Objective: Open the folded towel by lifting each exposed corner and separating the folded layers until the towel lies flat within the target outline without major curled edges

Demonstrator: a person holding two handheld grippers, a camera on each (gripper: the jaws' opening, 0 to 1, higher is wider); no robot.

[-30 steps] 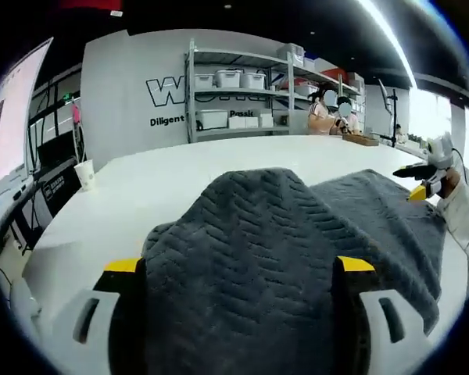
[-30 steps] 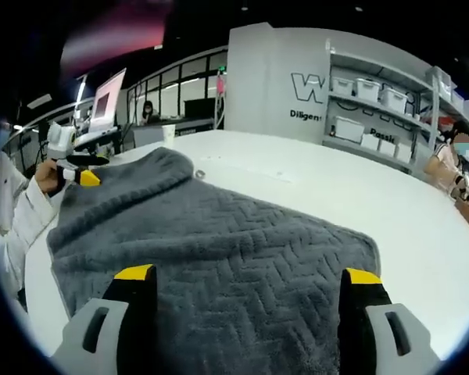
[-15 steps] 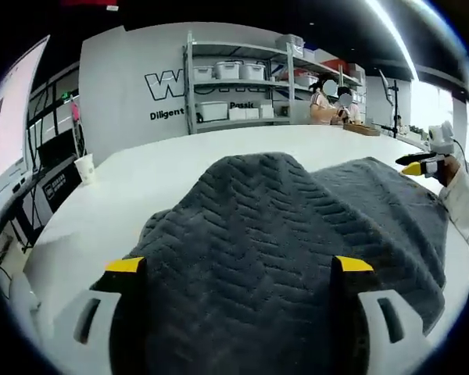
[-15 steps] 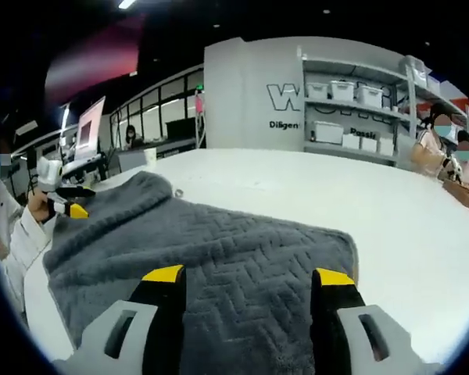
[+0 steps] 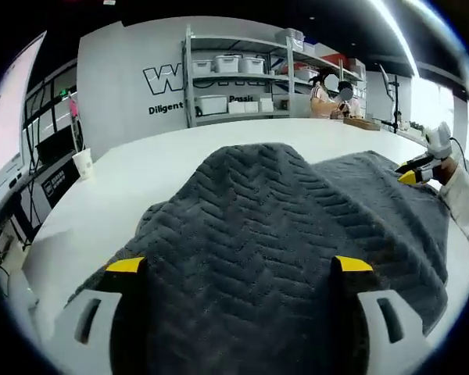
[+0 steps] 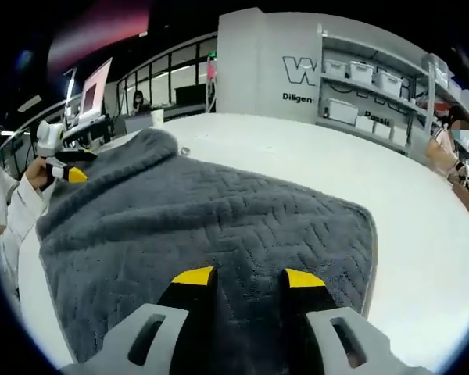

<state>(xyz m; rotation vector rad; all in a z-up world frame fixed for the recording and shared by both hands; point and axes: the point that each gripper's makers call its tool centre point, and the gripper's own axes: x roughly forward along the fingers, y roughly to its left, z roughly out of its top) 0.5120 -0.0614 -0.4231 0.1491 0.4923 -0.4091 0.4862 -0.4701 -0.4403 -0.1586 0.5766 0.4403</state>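
A dark grey towel (image 5: 250, 226) with a chevron weave lies rumpled on the white table (image 5: 141, 172), one part humped up in the middle. My left gripper (image 5: 238, 266) stands open, its yellow-tipped jaws wide apart with the towel's near edge between them. In the right gripper view the towel (image 6: 203, 219) spreads ahead. My right gripper (image 6: 248, 276) has its jaws drawn close together, pinching the towel's near edge. The right gripper (image 5: 410, 176) also shows at the towel's far right side, held by a white-sleeved hand. The left gripper (image 6: 70, 173) shows at the towel's left end.
A paper cup (image 5: 84, 162) stands at the table's left edge. Shelves with white bins (image 5: 234, 78) line the back wall, and people sit at a far bench (image 5: 328, 94). Bare table (image 6: 422, 234) stretches right of the towel. A small object (image 6: 185, 151) lies by the towel's far edge.
My right gripper's jaws have closed from wide apart to a narrow gap on the towel edge. The left gripper's jaws have stayed wide; its view has shifted slightly.
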